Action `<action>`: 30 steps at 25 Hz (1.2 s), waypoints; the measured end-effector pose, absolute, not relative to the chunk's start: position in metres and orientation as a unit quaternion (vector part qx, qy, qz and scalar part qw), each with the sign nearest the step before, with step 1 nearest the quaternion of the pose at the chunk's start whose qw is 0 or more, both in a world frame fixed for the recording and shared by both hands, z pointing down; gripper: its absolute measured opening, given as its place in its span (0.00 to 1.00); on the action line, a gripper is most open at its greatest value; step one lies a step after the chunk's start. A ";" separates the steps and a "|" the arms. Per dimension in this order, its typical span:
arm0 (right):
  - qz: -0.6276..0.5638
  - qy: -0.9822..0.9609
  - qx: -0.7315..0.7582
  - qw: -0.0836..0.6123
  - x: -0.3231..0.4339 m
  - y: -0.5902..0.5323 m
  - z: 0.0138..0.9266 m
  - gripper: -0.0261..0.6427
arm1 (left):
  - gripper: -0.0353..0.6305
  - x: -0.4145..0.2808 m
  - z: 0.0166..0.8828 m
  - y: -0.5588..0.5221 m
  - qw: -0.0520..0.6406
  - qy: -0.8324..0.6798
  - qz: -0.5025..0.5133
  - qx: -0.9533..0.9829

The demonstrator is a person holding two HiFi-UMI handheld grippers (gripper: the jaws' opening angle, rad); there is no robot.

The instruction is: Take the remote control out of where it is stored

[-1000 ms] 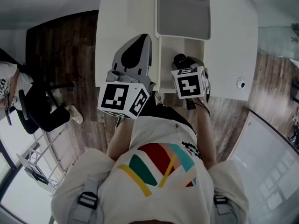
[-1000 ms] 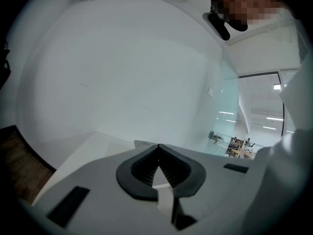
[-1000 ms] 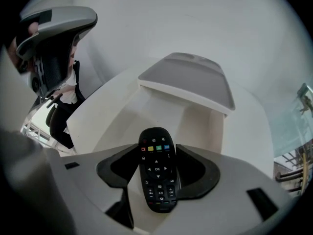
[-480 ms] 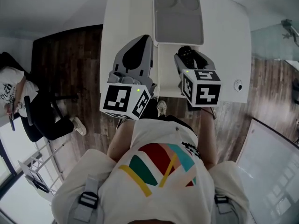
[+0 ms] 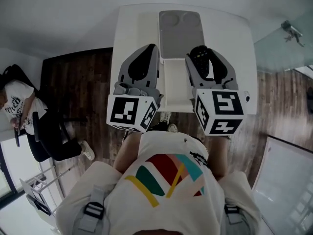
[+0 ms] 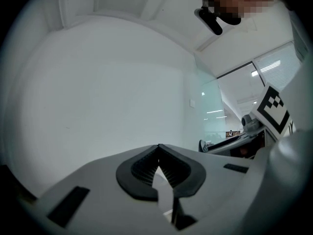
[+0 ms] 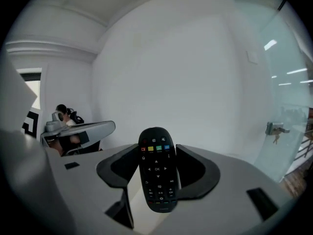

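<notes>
Head view: white table (image 5: 128, 33), wooden floor (image 5: 73, 92)

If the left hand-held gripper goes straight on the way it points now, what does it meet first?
Most likely the white wall; nothing else shows ahead of the left hand-held gripper in its own view. Depth is unclear.
</notes>
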State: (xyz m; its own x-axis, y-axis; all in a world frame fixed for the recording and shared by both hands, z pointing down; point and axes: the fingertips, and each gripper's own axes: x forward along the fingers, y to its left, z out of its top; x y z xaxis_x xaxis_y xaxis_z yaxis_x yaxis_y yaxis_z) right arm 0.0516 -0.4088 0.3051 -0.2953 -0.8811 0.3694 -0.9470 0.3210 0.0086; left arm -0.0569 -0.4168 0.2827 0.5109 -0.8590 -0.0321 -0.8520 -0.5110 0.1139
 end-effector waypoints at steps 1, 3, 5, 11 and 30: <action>0.093 -0.797 0.577 0.148 0.053 -0.406 0.296 0.40 | 0.06 -0.057 0.276 -0.415 0.031 -0.493 -0.042 0.869; 0.069 -0.796 0.587 0.132 0.057 -0.400 0.278 0.40 | 0.06 -0.055 0.263 -0.412 0.006 -0.492 -0.038 0.870; 0.055 -0.796 0.593 0.108 0.061 -0.392 0.263 0.40 | 0.06 -0.052 0.253 -0.407 -0.009 -0.489 -0.037 0.872; 0.050 -0.802 0.595 0.017 0.076 -0.374 0.228 0.40 | 0.06 -0.048 0.228 -0.397 -0.050 -0.493 -0.020 0.868; 0.029 -0.798 0.600 -0.036 0.095 -0.359 0.216 0.40 | 0.06 -0.045 0.197 -0.384 -0.070 -0.494 -0.053 0.865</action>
State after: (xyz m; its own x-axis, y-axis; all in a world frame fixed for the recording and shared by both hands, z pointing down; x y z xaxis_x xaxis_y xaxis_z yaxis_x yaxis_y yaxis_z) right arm 0.0953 -0.3585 0.2160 -0.2765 -0.9607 -0.0229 -0.9565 0.2774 -0.0907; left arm -0.0451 -0.3840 0.1972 0.5058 -0.8476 -0.1605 -0.8624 -0.5016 -0.0687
